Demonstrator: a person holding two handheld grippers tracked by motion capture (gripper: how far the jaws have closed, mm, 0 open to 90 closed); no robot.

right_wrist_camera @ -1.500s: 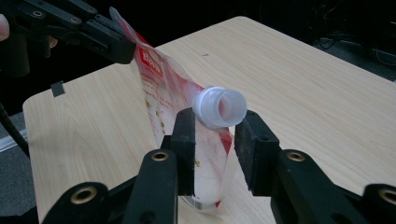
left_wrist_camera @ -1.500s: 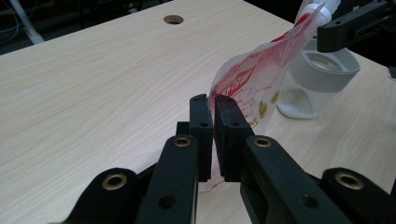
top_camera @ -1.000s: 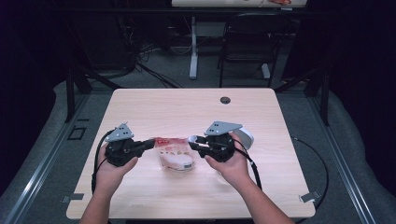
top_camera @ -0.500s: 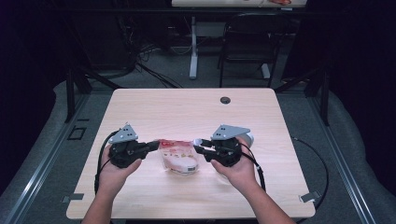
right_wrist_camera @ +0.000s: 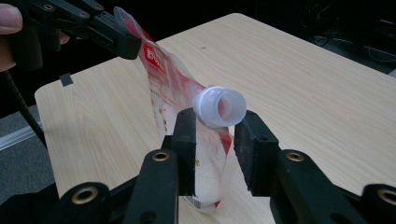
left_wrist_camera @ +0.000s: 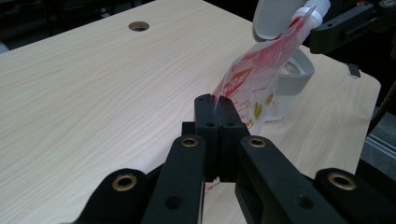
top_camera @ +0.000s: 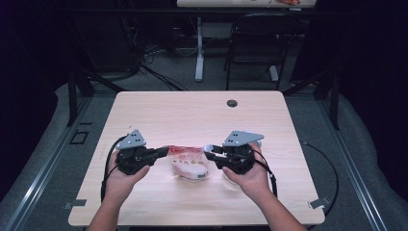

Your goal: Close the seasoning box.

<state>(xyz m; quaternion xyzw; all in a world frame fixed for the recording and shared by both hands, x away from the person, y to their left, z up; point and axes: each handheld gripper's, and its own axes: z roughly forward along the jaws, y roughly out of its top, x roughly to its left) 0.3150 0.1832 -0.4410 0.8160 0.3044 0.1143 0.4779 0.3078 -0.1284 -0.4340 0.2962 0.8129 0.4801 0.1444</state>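
The left gripper [left_wrist_camera: 215, 103] is clenched tight on the corner of a red-and-white plastic refill pouch with a white screw spout [left_wrist_camera: 254, 77], jaws pressed flat together on the film. The right gripper [right_wrist_camera: 215, 122] grasps that same pouch at its white spout [right_wrist_camera: 220, 106], one black jaw on each side of the collar, the mouth open and uncapped. Between them the pouch hangs stretched and tilted, its bottom resting on the light wooden table [top_camera: 202, 115] near the front edge, roughly midway between the left and right edges. Compared with a second ago, both hands have slid a touch toward the front edge, and the pouch came with them; neither grip has changed. My read: this is a settling-in, lining the spout up for a pour. A clear round container with a grey flip lid [left_wrist_camera: 290, 70] waits just behind the pouch, by the right hand.
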